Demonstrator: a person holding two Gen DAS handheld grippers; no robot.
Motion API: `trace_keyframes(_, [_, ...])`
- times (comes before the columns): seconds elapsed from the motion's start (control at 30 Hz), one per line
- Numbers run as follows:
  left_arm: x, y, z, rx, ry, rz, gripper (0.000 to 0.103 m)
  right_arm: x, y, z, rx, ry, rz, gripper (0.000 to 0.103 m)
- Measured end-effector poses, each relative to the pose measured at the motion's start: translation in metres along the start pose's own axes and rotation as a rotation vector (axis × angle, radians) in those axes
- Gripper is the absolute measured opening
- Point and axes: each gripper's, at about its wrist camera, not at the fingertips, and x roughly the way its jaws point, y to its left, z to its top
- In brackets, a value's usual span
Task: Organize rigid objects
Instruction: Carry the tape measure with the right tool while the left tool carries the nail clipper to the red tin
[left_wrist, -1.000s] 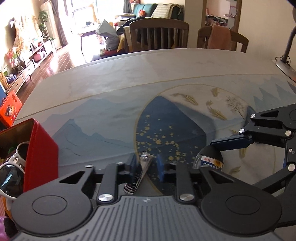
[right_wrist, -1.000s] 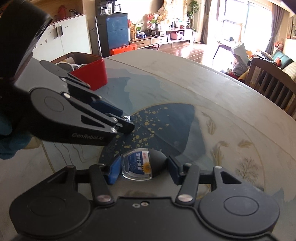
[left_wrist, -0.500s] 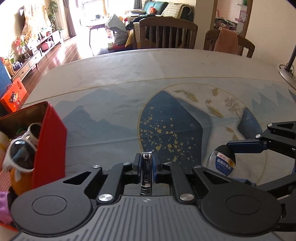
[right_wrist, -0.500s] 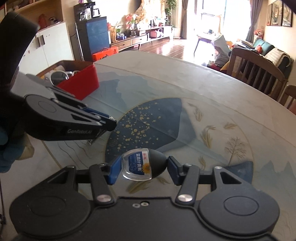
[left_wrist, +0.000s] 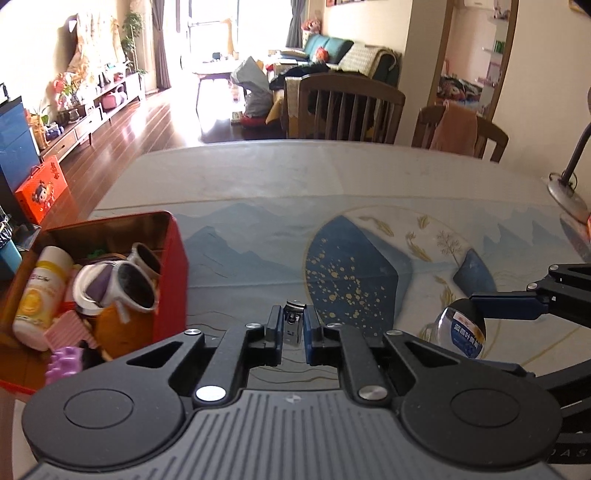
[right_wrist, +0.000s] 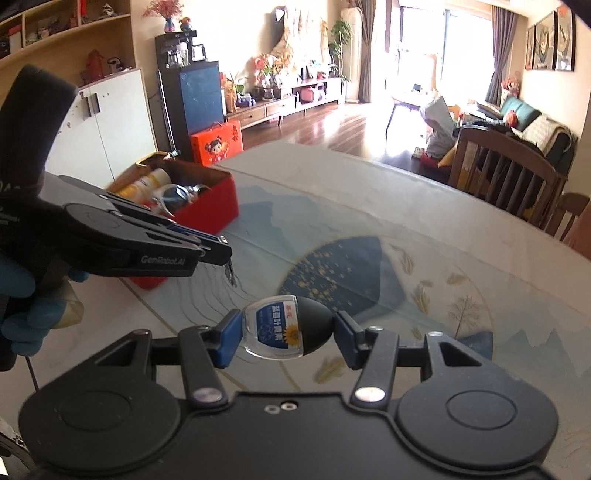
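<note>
My left gripper (left_wrist: 293, 325) is shut on a metal nail clipper (left_wrist: 294, 323) and holds it above the table, just right of the red tin box (left_wrist: 173, 266). From the right wrist view the left gripper (right_wrist: 218, 254) has the clipper (right_wrist: 229, 272) hanging from it. My right gripper (right_wrist: 286, 330) is shut on a small clear bottle with a black cap and blue label (right_wrist: 284, 332). That bottle (left_wrist: 463, 332) shows at the right of the left wrist view. The box (right_wrist: 210, 206) holds sunglasses (left_wrist: 129, 280), a white bottle (left_wrist: 40, 291) and other small items.
The table (left_wrist: 332, 177) has a blue mountain-pattern cover. Wooden chairs (left_wrist: 343, 107) stand at its far edge. A lamp base (left_wrist: 565, 192) sits at the far right. An orange gift box (right_wrist: 216, 144) stands on the floor beyond the table.
Both grippers have risen and swung left toward the red box, which now shows more fully. The nail clipper went from tilted to upright in the left jaws. The right keeps its bottle.
</note>
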Motion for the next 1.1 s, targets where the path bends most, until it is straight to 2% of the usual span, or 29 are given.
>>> trace_keyframes(0.27, [-0.036, 0.025, 0.008, -0.022, -0.059, 0.0, 0.011, -0.011, 0.032, 0.02, -0.028, -0.043, -0.003, 0.053])
trace_keyframes(0.5, [-0.063, 0.061, 0.013, -0.037, -0.095, 0.029, 0.011, -0.008, 0.062, 0.046, -0.056, -0.078, 0.002, 0.053])
trace_keyframes(0.87, [-0.082, 0.134, 0.018, -0.046, -0.115, 0.087, 0.011, 0.02, 0.124, 0.086, -0.12, -0.1, 0.028, 0.053])
trace_keyframes(1.1, [-0.08, 0.175, 0.025, -0.026, -0.105, 0.07, 0.011, 0.049, 0.156, 0.105, -0.157, -0.083, 0.031, 0.053])
